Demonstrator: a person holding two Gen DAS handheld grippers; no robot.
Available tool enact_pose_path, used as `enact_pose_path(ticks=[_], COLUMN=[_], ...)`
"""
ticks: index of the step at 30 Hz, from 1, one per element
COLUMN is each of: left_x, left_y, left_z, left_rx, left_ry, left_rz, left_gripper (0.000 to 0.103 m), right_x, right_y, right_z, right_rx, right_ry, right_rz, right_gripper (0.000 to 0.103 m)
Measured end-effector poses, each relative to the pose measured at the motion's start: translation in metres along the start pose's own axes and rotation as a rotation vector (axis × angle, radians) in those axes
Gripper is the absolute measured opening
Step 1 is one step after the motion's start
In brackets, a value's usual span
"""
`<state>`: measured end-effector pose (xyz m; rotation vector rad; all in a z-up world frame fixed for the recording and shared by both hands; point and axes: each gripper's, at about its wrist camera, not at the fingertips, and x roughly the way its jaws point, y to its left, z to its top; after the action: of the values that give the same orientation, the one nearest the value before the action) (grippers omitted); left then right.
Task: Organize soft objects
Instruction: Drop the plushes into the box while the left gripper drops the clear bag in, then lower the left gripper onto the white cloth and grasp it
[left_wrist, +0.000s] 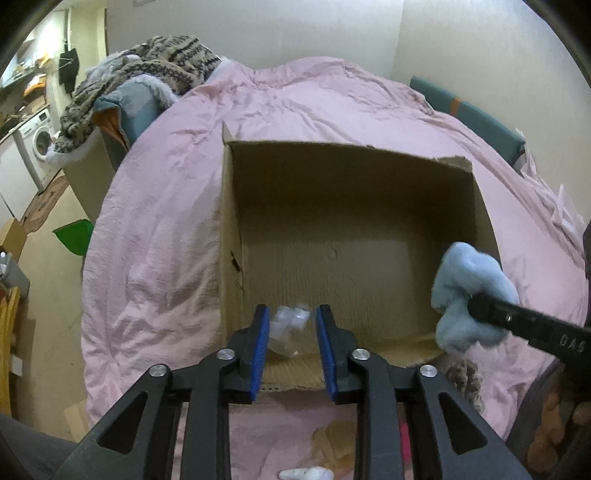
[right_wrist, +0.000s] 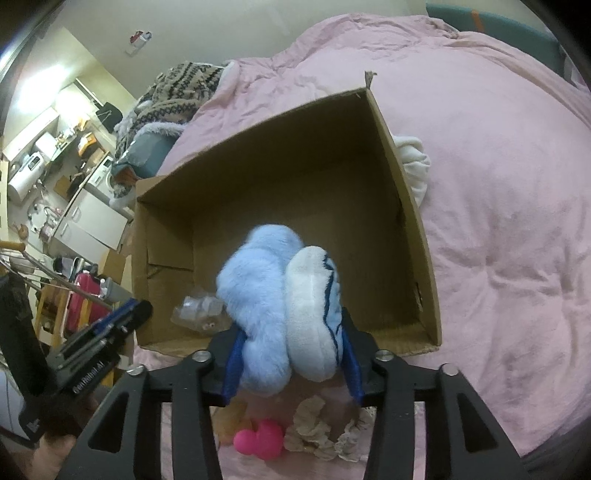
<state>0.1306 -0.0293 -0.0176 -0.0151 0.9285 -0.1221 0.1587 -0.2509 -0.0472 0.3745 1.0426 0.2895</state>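
An open cardboard box (left_wrist: 229, 221) (right_wrist: 410, 206) lies on a pink duvet. A clear plastic wad (left_wrist: 290, 325) (right_wrist: 199, 314) rests on its floor near the front. My left gripper (left_wrist: 291, 343) is open and empty, its blue-padded fingers just above the box's front edge, either side of the wad. It also shows in the right wrist view (right_wrist: 129, 314). My right gripper (right_wrist: 291, 354) is shut on a light blue and white plush toy (right_wrist: 280, 302) (left_wrist: 469, 295), holding it over the box's front right part.
The pink duvet (left_wrist: 166, 206) (right_wrist: 498, 221) covers the bed. A pink toy (right_wrist: 262, 439), a beige crumpled piece (right_wrist: 317, 435) and a brown knitted item (left_wrist: 465, 380) lie in front of the box. A white cloth (right_wrist: 413, 166) lies beyond it. A patterned blanket (left_wrist: 147, 74) is heaped far left.
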Motion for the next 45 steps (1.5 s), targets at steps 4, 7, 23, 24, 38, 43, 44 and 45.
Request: enact_pose_path(ticks=[4, 7, 23, 24, 38, 43, 44, 45], left_x=[-0.006, -0.011, -0.016, -0.017, -0.044, -0.057, -0.060, -0.062], left_y=[-0.002, -0.002, 0.007, 0.007, 0.017, 0.021, 0.022, 0.023], left_z=[0.000, 0.000, 0.001, 0.001, -0.007, -0.015, -0.017, -0.018], left_rx=[0.008, 0.006, -0.029, -0.029, -0.051, -0.063, -0.067, -0.070], left_ry=[-0.032, -0.052, -0.045, -0.046, -0.069, -0.075, -0.077, -0.077], left_rz=[0.025, 0.031, 0.050, 0.054, 0.087, 0.093, 0.095, 0.096], left_gripper=[0.062, 0.070, 0.070, 0.070, 0.070, 0.070, 0.070, 0.070], right_x=[-0.002, -0.003, -0.005, -0.006, -0.029, -0.037, -0.038, -0.039], right_y=[0.001, 0.002, 0.004, 0.004, 0.001, 0.002, 0.002, 0.003], right_z=[0.001, 0.002, 0.003, 0.003, -0.007, -0.015, -0.018, -0.021], right_rx=[0.003, -0.001, -0.008, -0.007, -0.002, -0.013, -0.016, -0.021], right_ry=[-0.020, -0.022, -0.029, -0.030, -0.056, -0.052, -0.046, -0.038], right_rz=[0.001, -0.009, -0.015, -0.016, -0.033, -0.045, -0.047, -0.045], right_gripper=[0.070, 0.070, 0.070, 0.070, 0.070, 0.070, 0.070, 0.070])
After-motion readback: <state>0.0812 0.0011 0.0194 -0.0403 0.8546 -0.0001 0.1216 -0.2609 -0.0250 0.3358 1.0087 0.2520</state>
